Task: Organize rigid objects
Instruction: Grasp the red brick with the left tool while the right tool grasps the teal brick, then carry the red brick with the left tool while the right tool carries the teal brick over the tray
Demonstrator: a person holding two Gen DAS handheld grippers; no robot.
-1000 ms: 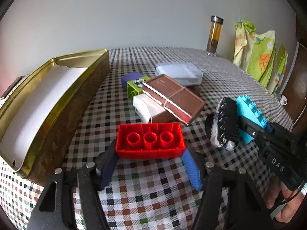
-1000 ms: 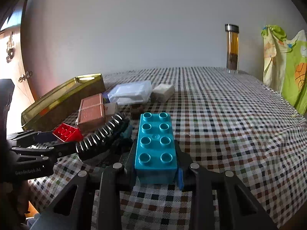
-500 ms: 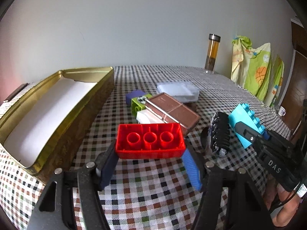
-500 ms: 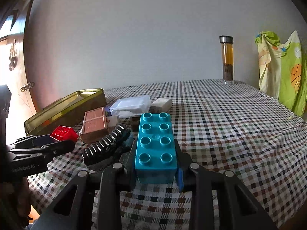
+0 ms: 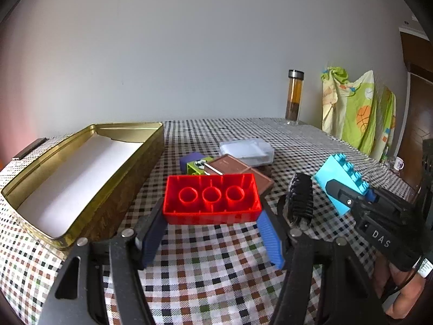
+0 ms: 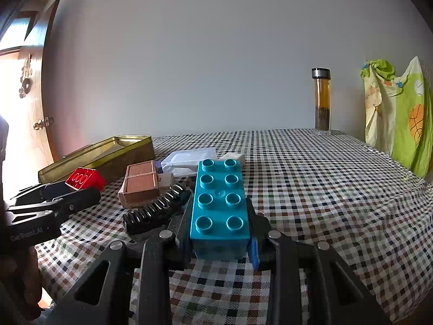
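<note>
soft daylight glows from the doorway (image 6: 16, 124) at left; sharp frames, fisheye-curved, dark corners.

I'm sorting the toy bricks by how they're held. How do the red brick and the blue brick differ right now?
The red brick shows its hollow underside with three rings; the blue brick shows its studded top, eight studs. The red brick is gripped across its long span by the left tongs; the blue brick is gripped across its narrow width by the right tongs. Both are two-by-four bricks, each clamped in tongs above the checked tablecloth.

Open gold tin (image 5: 81, 184) left, box clutter (image 5: 238, 168) centre, bare checked tablecloth (image 6: 324, 189) right
</note>
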